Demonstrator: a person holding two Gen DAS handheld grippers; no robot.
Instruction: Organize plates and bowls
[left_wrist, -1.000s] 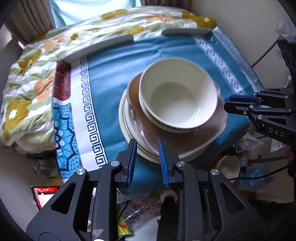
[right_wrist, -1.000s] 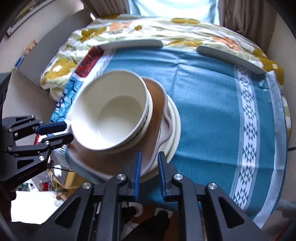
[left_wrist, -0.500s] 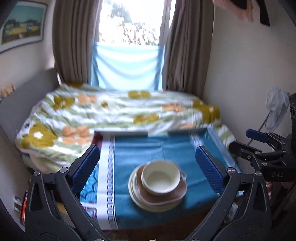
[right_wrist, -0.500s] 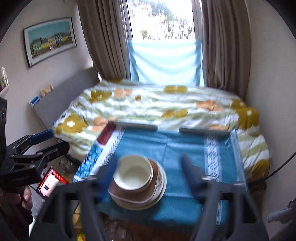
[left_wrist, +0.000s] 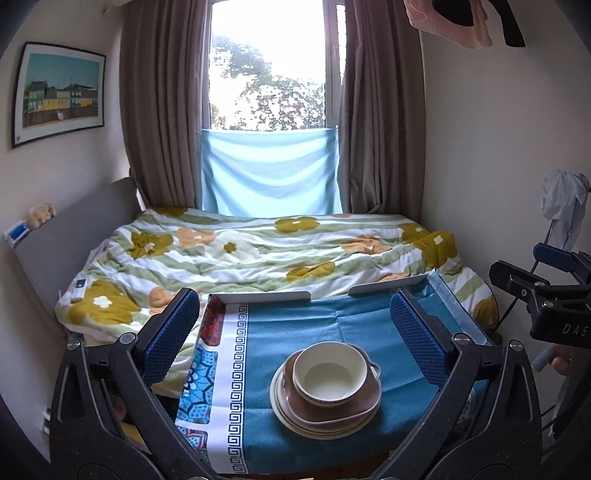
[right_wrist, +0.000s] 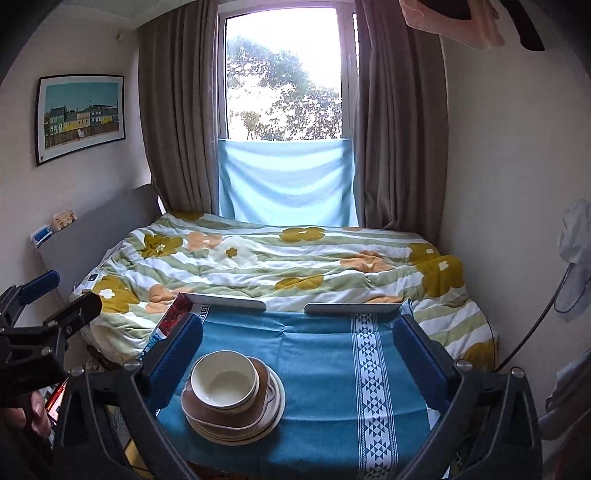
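Both grippers, left (left_wrist: 295, 343) and right (right_wrist: 295, 350), just opened wide, empty. Only right view shows phone (right_wrist: 55, 400); bowl (left_wrist: 330, 371) stacked on plates (left_wrist: 317, 417).

Floral quilt (left_wrist: 258, 254) covers the bed (brown curtains (left_wrist: 162, 110) flank the window (left_wrist: 267, 66)).

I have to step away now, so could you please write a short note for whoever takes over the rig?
Left gripper: open, empty; jaws have just been opening.
Right gripper: open, empty; jaws have just been opening.
Dishes: one stack on the blue tablecloth, white bowl on the brown plate on cream plates.
Done: everything in view is stacked; neither gripper touches it.
Left: nothing loose in view, probably finished.
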